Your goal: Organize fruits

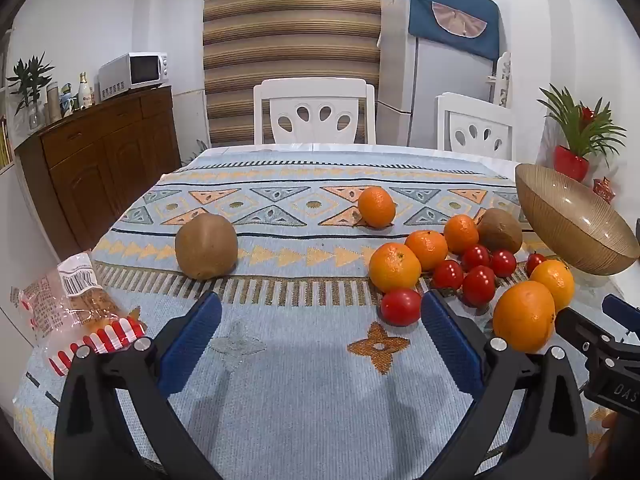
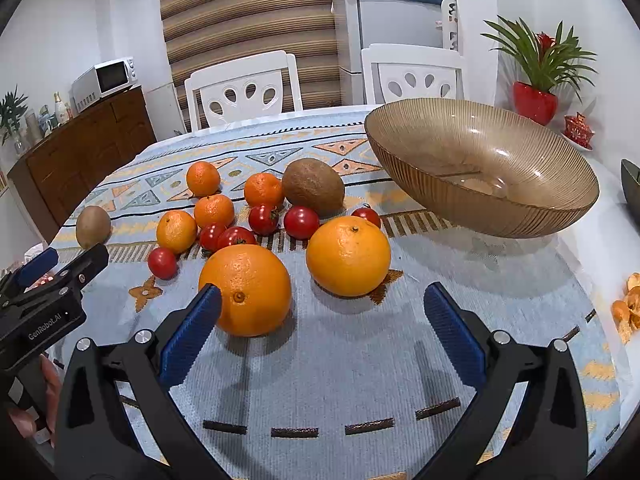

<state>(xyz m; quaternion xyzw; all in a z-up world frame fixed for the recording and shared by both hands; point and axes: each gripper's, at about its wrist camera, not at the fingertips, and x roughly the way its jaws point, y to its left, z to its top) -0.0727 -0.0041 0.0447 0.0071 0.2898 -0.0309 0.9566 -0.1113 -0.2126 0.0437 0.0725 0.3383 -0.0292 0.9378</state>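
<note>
Fruit lies loose on a patterned tablecloth. In the right wrist view two big oranges point(image 2: 245, 289) point(image 2: 348, 255) lie nearest, with several cherry tomatoes point(image 2: 301, 222), small mandarins point(image 2: 214, 210) and a kiwi point(image 2: 313, 186) behind them. A ribbed amber glass bowl point(image 2: 480, 168) stands empty at the right. A second kiwi point(image 1: 206, 246) and a lone mandarin point(image 1: 376, 206) lie apart in the left wrist view. My left gripper point(image 1: 320, 332) is open over bare cloth, a tomato point(image 1: 400, 307) near its right finger. My right gripper point(image 2: 322, 324) is open, its left pad by the nearer orange.
A wrapped snack packet point(image 1: 76, 308) lies at the table's left edge. Orange peel point(image 2: 628, 308) sits at the right edge. Two white chairs point(image 1: 316, 112) stand behind the table, a wooden sideboard point(image 1: 108, 152) to the left, a red-potted plant point(image 2: 536, 100) at the back right.
</note>
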